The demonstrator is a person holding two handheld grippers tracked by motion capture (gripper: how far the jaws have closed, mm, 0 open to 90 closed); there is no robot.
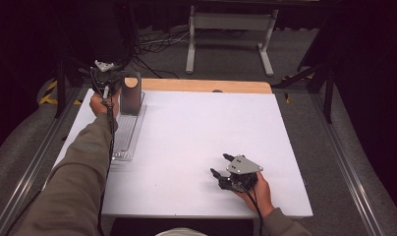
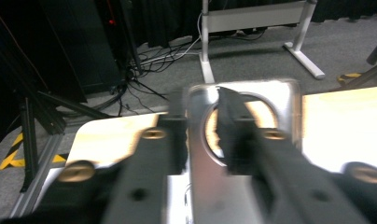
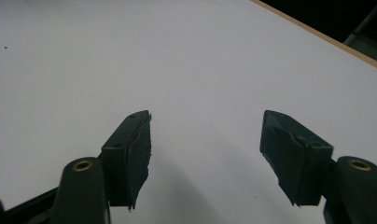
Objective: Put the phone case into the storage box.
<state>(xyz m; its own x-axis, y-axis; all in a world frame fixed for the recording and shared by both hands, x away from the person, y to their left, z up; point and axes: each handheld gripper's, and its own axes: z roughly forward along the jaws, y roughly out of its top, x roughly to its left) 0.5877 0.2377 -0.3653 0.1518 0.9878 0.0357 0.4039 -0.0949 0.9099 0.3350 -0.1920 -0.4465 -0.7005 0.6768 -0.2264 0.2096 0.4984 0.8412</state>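
A grey metal plate with a round hole point(image 1: 131, 94) stands upright at the far left of the white table point(image 1: 196, 128), at the far end of a long clear tray point(image 1: 124, 140). My left gripper point(image 1: 120, 80) reaches it from the left. In the left gripper view its jaws are shut on the plate point(image 2: 242, 95), one jaw outside the left edge and the other through the hole; my left gripper point(image 2: 203, 133) is blurred there. My right gripper point(image 1: 219, 163) rests low near the table's front right, open, with nothing between its fingers; bare white table lies under my right gripper point(image 3: 205, 135).
A wooden strip point(image 1: 201, 85) runs along the table's far edge. Beyond it a white table frame point(image 1: 231, 22) and loose cables point(image 1: 155, 46) sit on the grey floor. Aluminium rails point(image 1: 32, 167) flank the table on both sides.
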